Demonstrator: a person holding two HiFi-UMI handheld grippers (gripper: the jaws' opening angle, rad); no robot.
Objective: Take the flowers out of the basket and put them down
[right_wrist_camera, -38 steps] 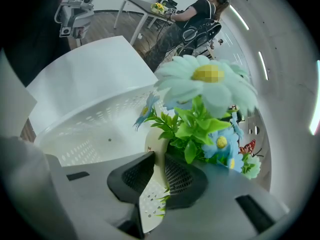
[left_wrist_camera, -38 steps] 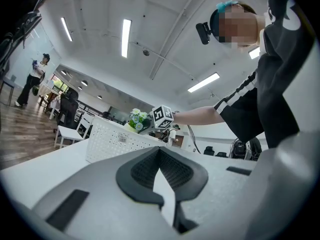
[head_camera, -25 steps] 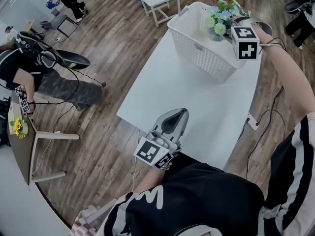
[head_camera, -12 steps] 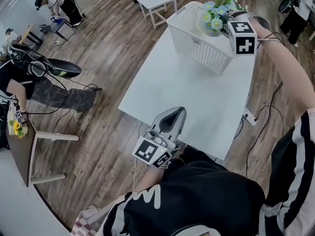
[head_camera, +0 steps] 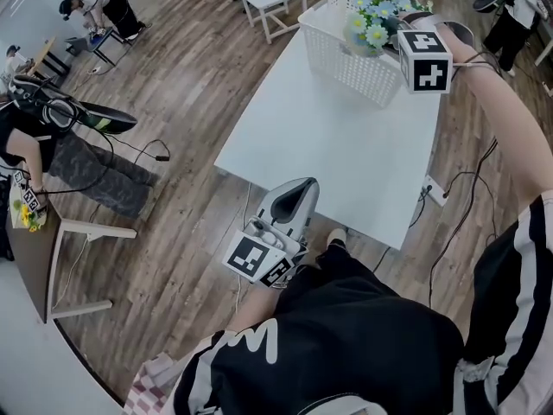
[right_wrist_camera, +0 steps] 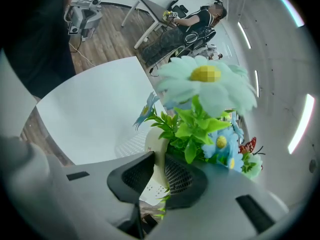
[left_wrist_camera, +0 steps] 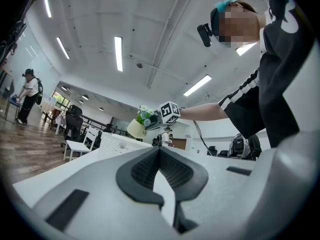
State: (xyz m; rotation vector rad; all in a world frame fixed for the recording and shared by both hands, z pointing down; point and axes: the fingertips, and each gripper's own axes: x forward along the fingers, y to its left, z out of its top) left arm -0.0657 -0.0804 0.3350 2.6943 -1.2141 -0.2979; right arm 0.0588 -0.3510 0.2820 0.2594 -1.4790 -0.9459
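lift-out is the step in hand, by my reading: your right gripper [right_wrist_camera: 159, 170] is clamped on the cream rim of the pot [right_wrist_camera: 156, 149]. the flowers [head_camera: 367, 26] hang at about one o'clock on the table [head_camera: 346, 162], over the right end of the basket [head_camera: 346, 63]. from the left gripper view the pot looks clear above the basket's rim. your left gripper [head_camera: 289, 210] sits at six o'clock by the near table edge, jaws closed together on nothing.

next, i'd judge, you need to carry the pot to the bare white top at about six o'clock from the basket and lower it level, since a grip on one side of the rim could let it tip.

the flowers look artificial: pale blue and white daisies with yellow centres, bright green leaves and a small butterfly [right_wrist_camera: 248, 146], all in the cream pot.
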